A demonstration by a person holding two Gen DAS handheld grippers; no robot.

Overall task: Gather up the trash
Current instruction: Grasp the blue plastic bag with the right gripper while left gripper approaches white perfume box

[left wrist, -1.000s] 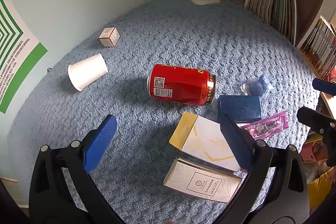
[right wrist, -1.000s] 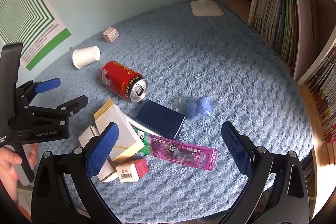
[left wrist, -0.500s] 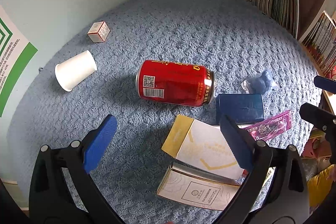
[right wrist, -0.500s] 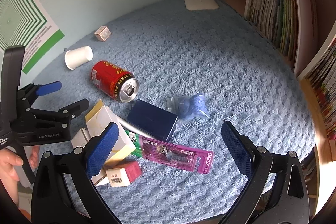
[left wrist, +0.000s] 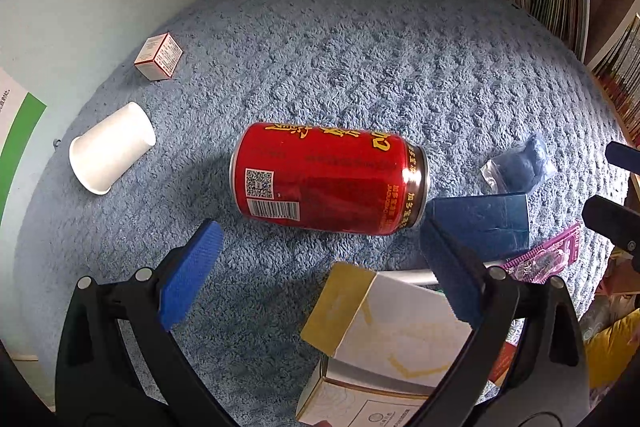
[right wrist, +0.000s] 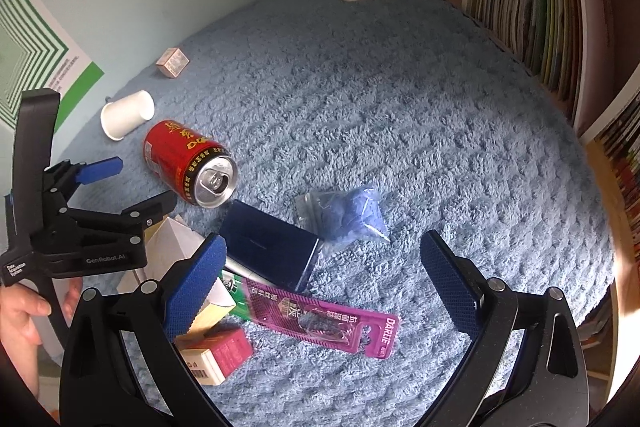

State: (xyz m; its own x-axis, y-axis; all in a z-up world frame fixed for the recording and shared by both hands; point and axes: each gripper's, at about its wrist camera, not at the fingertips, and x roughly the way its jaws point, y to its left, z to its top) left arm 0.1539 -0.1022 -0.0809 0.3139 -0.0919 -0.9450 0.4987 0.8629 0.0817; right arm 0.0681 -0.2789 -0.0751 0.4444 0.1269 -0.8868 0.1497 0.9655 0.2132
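Two grippers, both wide open and empty. My left gripper hovers just short of a red can lying on its side on blue carpet. I judge it light, thin-walled and slippery, best pinched across its middle. My right gripper hangs above a purple packet.

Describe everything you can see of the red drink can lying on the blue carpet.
The red can looks like metal, with gold lettering, a QR code and a barcode on its side. It lies on its side on the blue carpet, its silver top, tab opening open, facing the dark blue box, close to or touching it. A white paper cup lies apart beyond its base. The open left gripper is near it, not touching.
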